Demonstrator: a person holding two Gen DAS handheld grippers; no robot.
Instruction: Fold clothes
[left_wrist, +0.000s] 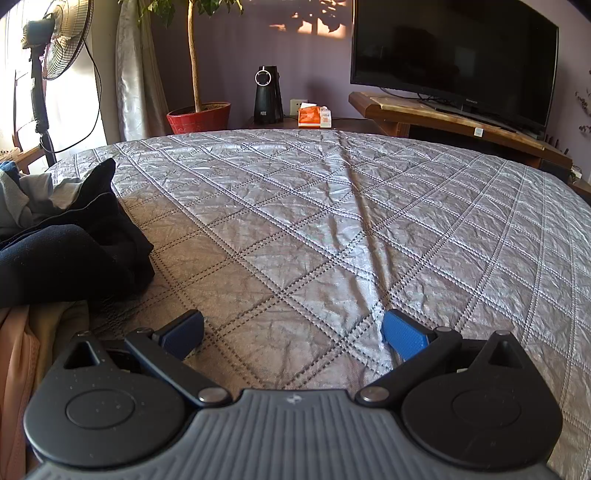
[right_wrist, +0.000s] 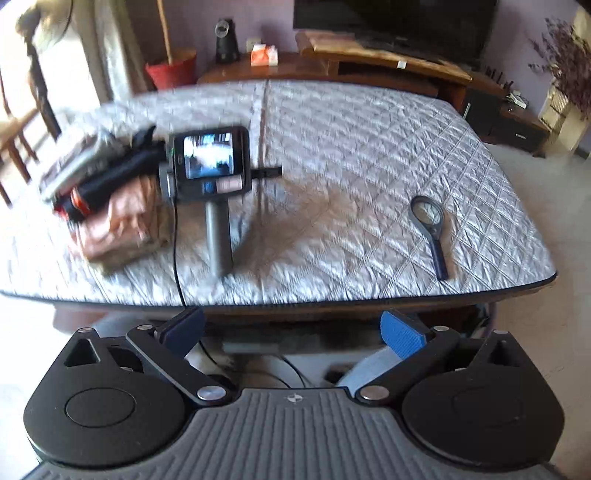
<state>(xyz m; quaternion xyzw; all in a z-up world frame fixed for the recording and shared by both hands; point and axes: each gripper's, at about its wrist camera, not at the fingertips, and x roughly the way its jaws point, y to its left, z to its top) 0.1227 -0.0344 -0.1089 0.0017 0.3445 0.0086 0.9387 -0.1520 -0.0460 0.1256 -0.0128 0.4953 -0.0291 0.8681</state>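
Right wrist view: magnifying glass (right_wrist: 430, 230) lying alone on the silver quilted cover (right_wrist: 369, 155), well to the right of the left gripper (right_wrist: 271, 171). Left gripper lying on that cover (handle toward the near edge), jaws spread wide with nothing between them, pile of clothes (right_wrist: 107, 192) touching its left side: dark garments on top, peach fabric beneath, outlines blurred. Right gripper (right_wrist: 291, 330) hovering off the near edge of the cover, fingers wide apart and empty. Left wrist view: dark clothes (left_wrist: 74, 236) heaped just left of the left gripper (left_wrist: 293, 330), open quilt stretching ahead. Beyond the far edge of the cover: red plant pot (left_wrist: 199, 118), black cylindrical appliance (left_wrist: 268, 96), orange tissue box (left_wrist: 314, 116), television (left_wrist: 454, 59) on a wooden stand (left_wrist: 443, 118), standing fan (left_wrist: 59, 40) by the sunlit window.
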